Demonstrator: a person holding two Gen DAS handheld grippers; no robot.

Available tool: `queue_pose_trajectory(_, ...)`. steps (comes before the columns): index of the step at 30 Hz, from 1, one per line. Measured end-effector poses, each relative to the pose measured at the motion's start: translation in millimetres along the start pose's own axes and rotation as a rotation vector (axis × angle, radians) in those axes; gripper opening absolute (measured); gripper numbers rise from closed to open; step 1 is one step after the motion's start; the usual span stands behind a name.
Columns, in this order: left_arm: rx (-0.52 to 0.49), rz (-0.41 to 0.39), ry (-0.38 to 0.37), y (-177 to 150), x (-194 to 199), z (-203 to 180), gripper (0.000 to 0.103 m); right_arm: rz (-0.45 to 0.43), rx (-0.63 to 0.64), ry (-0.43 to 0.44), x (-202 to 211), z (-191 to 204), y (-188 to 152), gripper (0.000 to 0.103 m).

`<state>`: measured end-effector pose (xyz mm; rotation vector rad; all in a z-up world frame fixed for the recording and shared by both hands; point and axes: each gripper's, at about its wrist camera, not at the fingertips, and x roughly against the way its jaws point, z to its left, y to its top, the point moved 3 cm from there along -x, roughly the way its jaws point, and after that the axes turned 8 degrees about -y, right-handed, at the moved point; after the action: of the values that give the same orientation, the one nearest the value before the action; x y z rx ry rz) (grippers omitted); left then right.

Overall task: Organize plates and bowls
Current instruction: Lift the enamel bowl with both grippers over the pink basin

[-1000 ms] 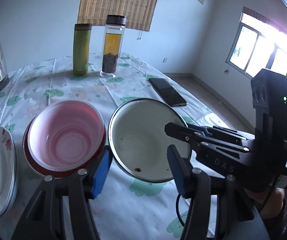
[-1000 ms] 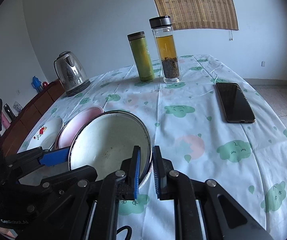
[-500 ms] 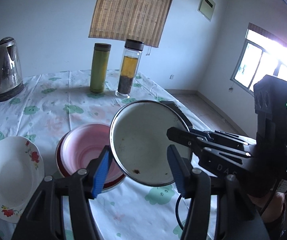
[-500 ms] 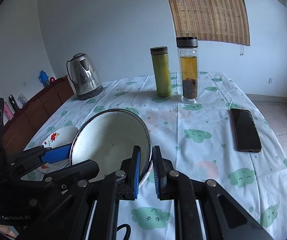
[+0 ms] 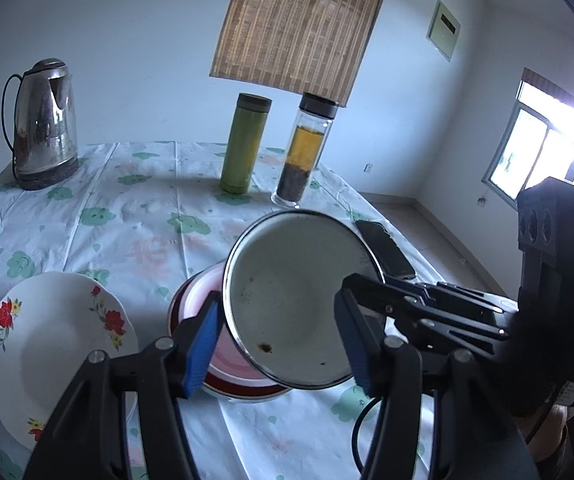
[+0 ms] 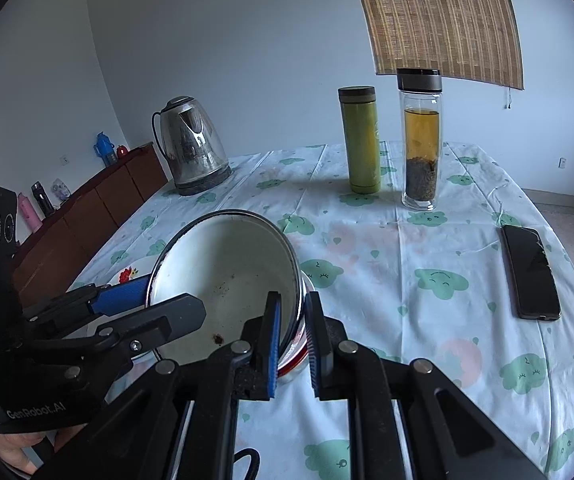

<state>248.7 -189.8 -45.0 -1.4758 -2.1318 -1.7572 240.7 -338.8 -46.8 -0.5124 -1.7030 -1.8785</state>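
A white enamel bowl (image 5: 287, 292) with a dark rim is held tilted in the air, over a pink bowl (image 5: 223, 364) nested in a red-rimmed bowl on the table. My right gripper (image 6: 291, 340) is shut on the white bowl's (image 6: 223, 280) near rim. My left gripper (image 5: 279, 344) is open, its blue pads to either side of the white bowl, not clamping it. A white flowered plate (image 5: 51, 340) lies to the left of the pink bowl.
A steel kettle (image 5: 41, 124) stands at the far left, a green flask (image 5: 245, 148) and a glass tea bottle (image 5: 305, 148) at the far middle. A black phone (image 6: 531, 272) lies at the right on the cloud-print tablecloth (image 6: 427, 248). A wooden cabinet (image 6: 87, 216) stands left of the table.
The white bowl has been lifted off the table and carried left, so it now hangs over the pink bowl. Both grippers have risen with it.
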Motion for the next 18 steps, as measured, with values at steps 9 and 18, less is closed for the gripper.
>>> queue_pose_trajectory(9,0.02,0.014,0.025,-1.8,-7.5,12.1,0.056,0.025,0.006,0.007,-17.1,6.0,0.2,0.013)
queue_pose_trajectory(18,0.032,0.021,0.032,-3.6,-13.9,20.2,0.056,0.039,0.009,0.001,-27.2,7.7,-0.1,0.013)
